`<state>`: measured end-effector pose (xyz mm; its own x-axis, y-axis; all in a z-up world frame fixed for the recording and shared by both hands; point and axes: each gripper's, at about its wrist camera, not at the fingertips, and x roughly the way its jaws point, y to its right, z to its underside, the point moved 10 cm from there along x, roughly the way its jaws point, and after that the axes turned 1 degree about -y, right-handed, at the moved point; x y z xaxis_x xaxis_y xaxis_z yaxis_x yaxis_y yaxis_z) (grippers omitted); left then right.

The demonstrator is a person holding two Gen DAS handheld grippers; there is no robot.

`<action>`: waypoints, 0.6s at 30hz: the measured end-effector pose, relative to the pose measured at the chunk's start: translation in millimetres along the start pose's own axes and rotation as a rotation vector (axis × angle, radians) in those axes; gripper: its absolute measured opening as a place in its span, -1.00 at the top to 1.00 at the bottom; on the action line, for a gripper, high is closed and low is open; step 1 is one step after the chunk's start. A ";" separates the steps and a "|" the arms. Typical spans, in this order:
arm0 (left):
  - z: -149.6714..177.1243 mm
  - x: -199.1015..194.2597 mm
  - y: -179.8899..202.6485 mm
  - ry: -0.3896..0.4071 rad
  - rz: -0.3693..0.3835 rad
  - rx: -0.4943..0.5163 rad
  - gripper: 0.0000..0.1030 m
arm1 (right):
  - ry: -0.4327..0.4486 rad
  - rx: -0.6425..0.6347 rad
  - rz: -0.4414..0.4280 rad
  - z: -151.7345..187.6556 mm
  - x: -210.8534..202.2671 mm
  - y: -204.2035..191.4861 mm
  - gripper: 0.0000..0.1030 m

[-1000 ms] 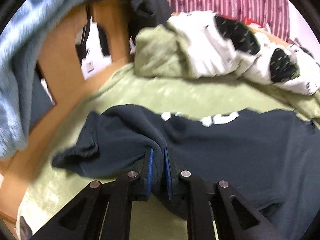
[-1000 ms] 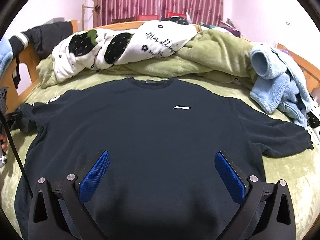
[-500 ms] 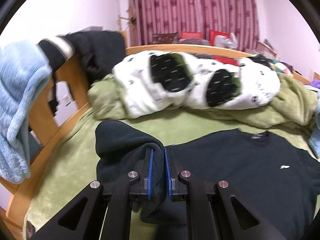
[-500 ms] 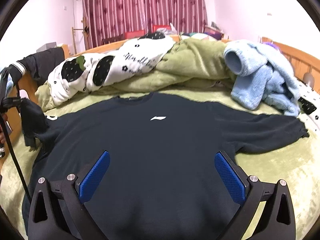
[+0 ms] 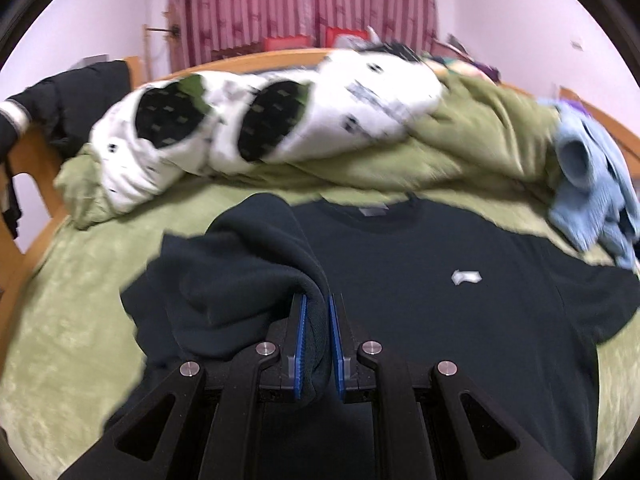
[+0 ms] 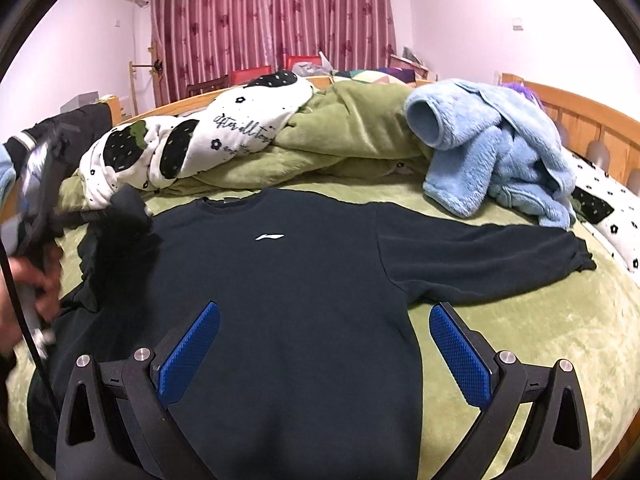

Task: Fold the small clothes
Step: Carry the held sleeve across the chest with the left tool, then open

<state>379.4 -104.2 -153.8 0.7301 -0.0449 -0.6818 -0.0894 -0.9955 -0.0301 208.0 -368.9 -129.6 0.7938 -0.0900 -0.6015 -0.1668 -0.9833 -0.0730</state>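
A dark navy sweatshirt (image 6: 304,280) with a small white chest logo lies face up on the green bed; it also shows in the left wrist view (image 5: 440,320). My left gripper (image 5: 317,308) is shut on the sweatshirt's left sleeve (image 5: 256,264) and holds it lifted over the chest. In the right wrist view the lifted sleeve (image 6: 124,224) hangs at the left. My right gripper (image 6: 324,344) is open and empty above the sweatshirt's lower hem. The right sleeve (image 6: 500,256) lies stretched out to the right.
A white quilt with black patches (image 6: 192,144) and a bunched green blanket (image 6: 348,128) lie behind the sweatshirt. A light blue fleece garment (image 6: 492,156) sits at the right. A wooden bed frame (image 6: 580,116) runs around the bed. A dark jacket (image 5: 72,92) hangs at the left.
My left gripper has lifted the left sleeve off the bed's left side and carried it right, over the sweatshirt's chest. My right gripper stays open and has risen a little.
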 end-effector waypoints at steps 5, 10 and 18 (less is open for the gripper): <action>21.9 -3.0 24.4 -0.024 0.007 0.086 0.34 | -0.019 0.000 0.000 0.1 3.3 -0.2 -0.99; 23.4 -29.1 -4.9 0.018 -0.031 0.064 -0.48 | -0.008 -0.022 -0.008 -5.6 1.5 -16.7 -0.99; 44.5 -65.8 -104.1 0.009 -0.134 -0.021 -0.48 | -0.002 -0.057 -0.070 -4.1 2.0 -66.7 -0.97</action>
<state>310.6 6.1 -138.3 0.7405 0.0882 -0.6662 0.0239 -0.9942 -0.1051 223.1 -304.1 -122.6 0.8012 -0.0200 -0.5981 -0.0768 -0.9946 -0.0696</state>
